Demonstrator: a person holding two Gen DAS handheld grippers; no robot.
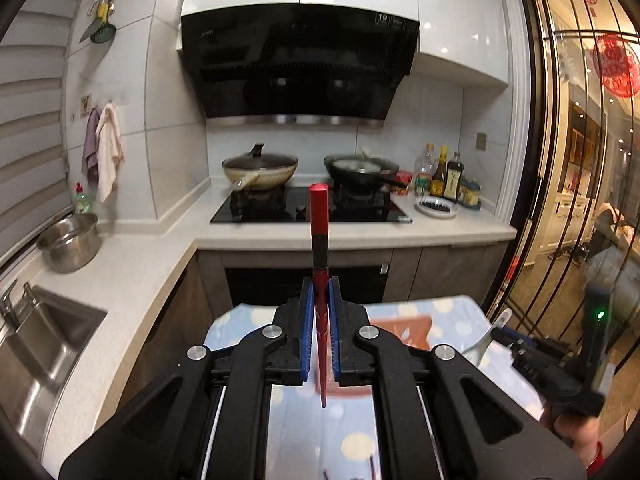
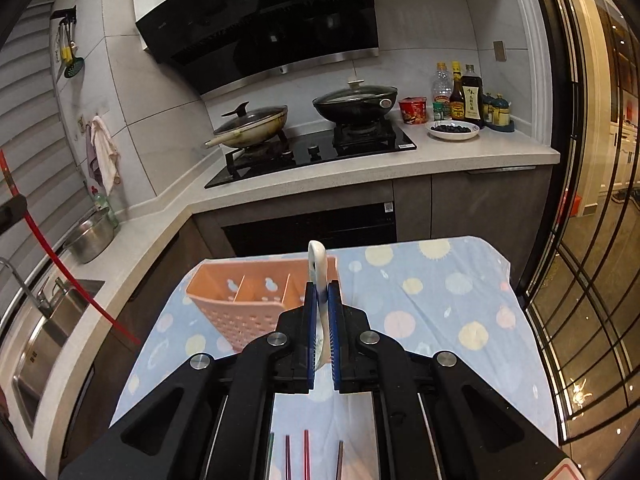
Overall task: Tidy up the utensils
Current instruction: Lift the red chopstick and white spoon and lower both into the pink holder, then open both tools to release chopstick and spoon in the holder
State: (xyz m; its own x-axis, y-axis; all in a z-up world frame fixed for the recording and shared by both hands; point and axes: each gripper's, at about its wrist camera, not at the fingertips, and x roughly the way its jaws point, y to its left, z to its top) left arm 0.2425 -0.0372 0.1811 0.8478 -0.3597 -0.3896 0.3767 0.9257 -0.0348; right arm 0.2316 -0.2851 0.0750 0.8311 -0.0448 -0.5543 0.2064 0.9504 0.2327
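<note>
My left gripper (image 1: 320, 286) is shut on a red chopstick (image 1: 319, 216), which stands upright between the blue pads with its thick end on top. My right gripper (image 2: 321, 286) is shut on a white ceramic spoon (image 2: 316, 258) with blue marks, handle up. A pink slotted utensil holder (image 2: 248, 300) lies on the blue dotted cloth (image 2: 440, 304) just ahead and left of the right gripper. In the left wrist view the right gripper (image 1: 502, 334) with the spoon (image 1: 480, 346) is at lower right. The right wrist view shows the chopstick (image 2: 52, 256) at far left. Several chopsticks (image 2: 306, 454) lie on the cloth below.
Beyond the table a counter (image 2: 440, 160) carries a stove (image 2: 312, 152) with two lidded pans, bottles (image 2: 460, 92) and a plate (image 2: 452, 130). A steel pot (image 1: 70, 242) and sink (image 1: 44, 344) are at left. A glass door (image 2: 592, 240) bounds the right.
</note>
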